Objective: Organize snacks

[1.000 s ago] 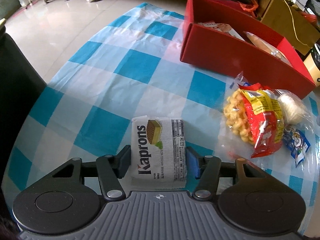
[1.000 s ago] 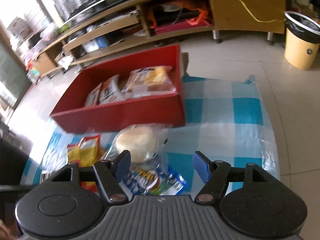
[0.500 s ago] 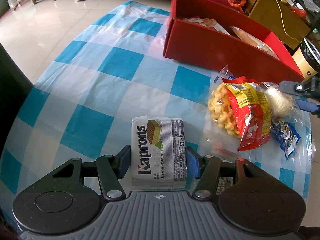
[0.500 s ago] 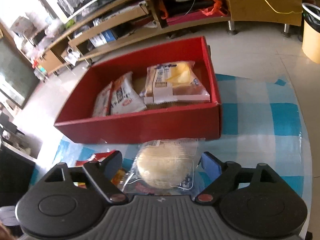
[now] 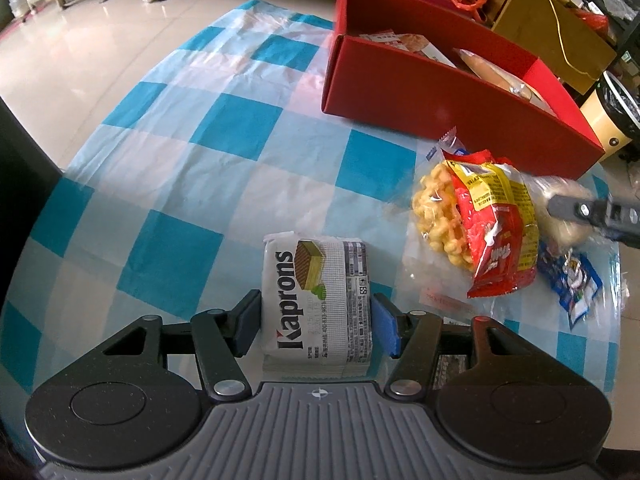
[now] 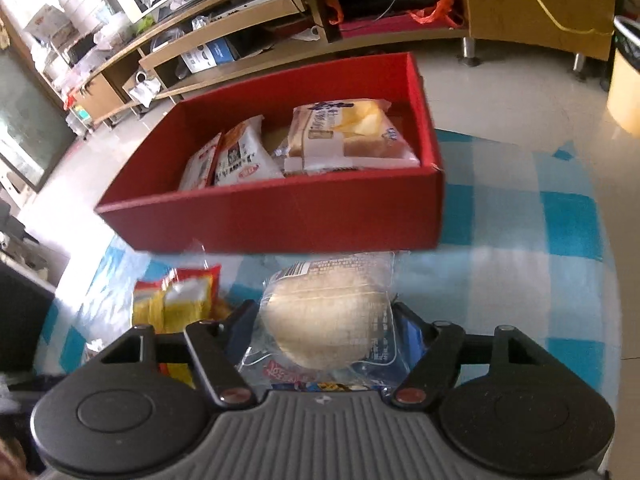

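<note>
right tool [image 6: 324, 330] has moved over the bun [image 6: 326, 320], jaws just closing on it.
left tool [image 5: 316, 322] grips the wafer pack [image 5: 316, 300] on the bench [image 5: 224, 152].

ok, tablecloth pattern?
Blue-and-white check tablecloth; clearest in the left wrist view.

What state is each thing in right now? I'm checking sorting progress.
Kaprons wafer pack: clamped in left gripper.
Round bun pack: right gripper jaws just closing on it.
Red box: open, partly filled.
Red-yellow snack bag: lying on the tablecloth.
</note>
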The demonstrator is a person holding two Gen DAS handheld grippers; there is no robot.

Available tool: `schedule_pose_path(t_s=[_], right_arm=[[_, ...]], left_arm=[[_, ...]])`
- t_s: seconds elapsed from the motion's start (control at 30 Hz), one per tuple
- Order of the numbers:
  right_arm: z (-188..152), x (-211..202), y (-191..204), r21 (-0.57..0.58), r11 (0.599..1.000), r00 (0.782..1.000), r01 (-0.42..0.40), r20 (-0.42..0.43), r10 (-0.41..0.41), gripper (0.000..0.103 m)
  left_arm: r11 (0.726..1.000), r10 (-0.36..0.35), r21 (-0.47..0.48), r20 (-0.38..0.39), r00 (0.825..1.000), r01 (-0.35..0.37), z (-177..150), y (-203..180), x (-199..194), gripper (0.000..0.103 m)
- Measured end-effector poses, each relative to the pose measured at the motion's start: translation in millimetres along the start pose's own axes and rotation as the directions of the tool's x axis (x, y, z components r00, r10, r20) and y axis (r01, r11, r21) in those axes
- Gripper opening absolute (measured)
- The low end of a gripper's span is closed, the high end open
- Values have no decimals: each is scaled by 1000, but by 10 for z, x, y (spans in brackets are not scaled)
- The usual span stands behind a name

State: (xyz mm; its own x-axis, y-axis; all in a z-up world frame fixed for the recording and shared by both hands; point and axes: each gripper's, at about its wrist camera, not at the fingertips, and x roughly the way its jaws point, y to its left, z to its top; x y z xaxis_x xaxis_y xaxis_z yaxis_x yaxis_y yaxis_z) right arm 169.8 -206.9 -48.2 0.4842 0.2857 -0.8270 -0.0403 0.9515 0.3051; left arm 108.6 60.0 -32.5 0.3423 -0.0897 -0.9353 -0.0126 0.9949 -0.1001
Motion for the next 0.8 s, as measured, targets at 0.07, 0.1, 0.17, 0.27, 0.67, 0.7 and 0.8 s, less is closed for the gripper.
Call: schedule_pose_path(t_s=[0.07, 0.1, 0.17, 0.27, 0.67, 0.7, 0.8], right_arm=[[-80, -85, -19, 3, 1000, 1000, 2, -4, -2, 69], [-108, -125, -23, 4, 1000, 1000, -1, -4, 1, 69], [-163, -214, -25, 4, 1000, 1000, -7, 4, 7, 68], [-259, -334, -4, 1, 1000, 1000, -20, 12, 20, 68], [-341, -111, 31, -34, 999, 1000, -2, -8, 1, 80], [-340, -87, 41, -49, 999, 1000, 11, -11, -12, 84], [-327, -55, -17, -9, 1000, 1000, 3, -17, -3, 92]], left_arm=[[1000, -6, -5, -3, 1000, 6, -13, 5, -10, 65], [1000, -9, -8, -3, 1000, 9, -19, 9, -18, 65], [1000, -9, -11, -1, 1000, 9, -35, 10, -35, 65], [1000, 4, -6, 3, 1000, -3, -65, -2, -56, 65], [995, 96, 36, 24, 995, -97, -79, -90, 94, 90], [994, 97, 43, 23, 995, -98, -81, -99, 105, 93], [991, 109, 69, 23, 994, -110, -97, -141, 128, 96]])
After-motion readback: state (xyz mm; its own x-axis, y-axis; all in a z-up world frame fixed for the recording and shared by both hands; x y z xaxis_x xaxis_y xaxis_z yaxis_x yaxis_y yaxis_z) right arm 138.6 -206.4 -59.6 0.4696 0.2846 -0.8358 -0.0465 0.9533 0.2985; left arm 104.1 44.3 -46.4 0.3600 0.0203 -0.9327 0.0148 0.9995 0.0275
